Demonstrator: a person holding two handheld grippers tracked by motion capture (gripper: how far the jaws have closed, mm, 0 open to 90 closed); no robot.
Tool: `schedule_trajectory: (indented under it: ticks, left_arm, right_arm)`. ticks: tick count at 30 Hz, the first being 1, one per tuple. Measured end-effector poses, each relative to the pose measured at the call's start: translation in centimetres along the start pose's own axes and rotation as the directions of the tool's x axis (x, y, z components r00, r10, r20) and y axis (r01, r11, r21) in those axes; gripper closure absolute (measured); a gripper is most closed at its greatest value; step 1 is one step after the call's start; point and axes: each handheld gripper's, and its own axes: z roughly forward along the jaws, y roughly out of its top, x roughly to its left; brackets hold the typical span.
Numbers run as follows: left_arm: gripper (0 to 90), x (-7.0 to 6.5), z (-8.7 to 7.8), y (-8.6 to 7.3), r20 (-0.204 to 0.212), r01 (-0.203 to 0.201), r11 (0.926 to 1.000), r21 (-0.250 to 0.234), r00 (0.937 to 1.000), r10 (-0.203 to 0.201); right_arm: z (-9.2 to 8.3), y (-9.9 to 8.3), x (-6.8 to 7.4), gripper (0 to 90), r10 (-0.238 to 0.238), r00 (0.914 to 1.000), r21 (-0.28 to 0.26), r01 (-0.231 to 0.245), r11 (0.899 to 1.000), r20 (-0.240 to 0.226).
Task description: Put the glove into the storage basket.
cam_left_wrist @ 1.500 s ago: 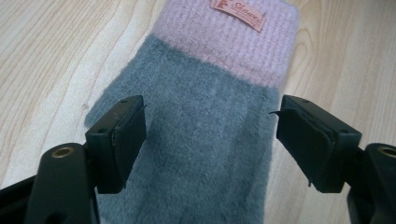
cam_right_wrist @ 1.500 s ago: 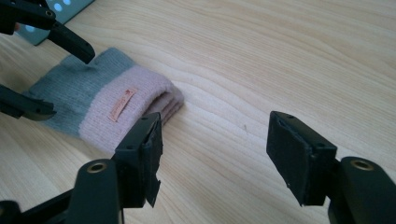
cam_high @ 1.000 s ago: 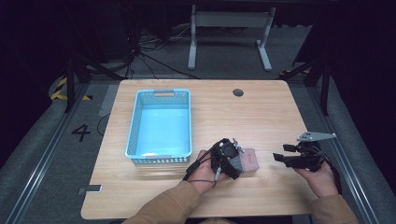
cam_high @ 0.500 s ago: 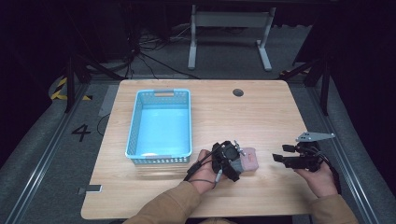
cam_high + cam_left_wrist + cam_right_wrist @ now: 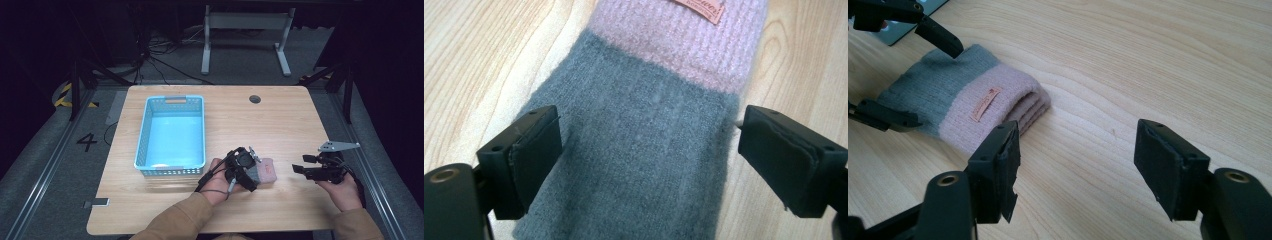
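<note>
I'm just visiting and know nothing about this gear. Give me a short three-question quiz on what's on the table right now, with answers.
1. True or false: the left gripper is clamped tight on the folded knit piece.
2. Which two colours make up the knit piece? A) grey and pink B) blue and white C) red and black
3. Fill in: the blue basket on the wooden table lies on the person's ____ side of the knit piece.

Key
1. False. Its jaws stand open, one on each side of the grey part.
2. A. A small tag sits on the pink band.
3. Left. The right gripper, also open, hovers over bare wood on the other side.
</note>
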Motion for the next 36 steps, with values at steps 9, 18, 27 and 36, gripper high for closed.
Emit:
schedule_trajectory:
  ticks: [9, 18, 27, 36]
  left_arm:
    - [5.1, 0.6, 1.1, 0.0, -0.011, 0.018, 0.9989, 0.044, 0.9998, -0.017]
    - [5.8, 0.7, 1.5, -0.2, 0.012, 0.028, 0.9975, 0.066, 0.9995, -0.029]
    - [33.4, -0.2, 1.0, 0.0, 0.053, 0.007, 0.9977, 0.068, 0.9985, -0.011]
    - [63.8, -0.7, 0.6, 0.0, 0.049, -0.026, 0.9981, 0.056, 0.9985, 0.023]
  right_arm:
    - [0.2, 0.0, 0.1, 34.9, -0.005, 1.0000, 0.009, 0.005, 1.000, -0.007]
    - [0.3, 0.0, 0.1, 34.7, -0.008, 0.9999, 0.007, 0.008, 1.000, -0.013]
    - [0.3, 0.1, 0.2, 34.7, -0.008, 0.9999, 0.008, 0.008, 1.000, -0.010]
    - [0.3, -0.1, 0.1, 34.7, -0.009, 0.9999, 0.010, 0.009, 1.000, -0.009]
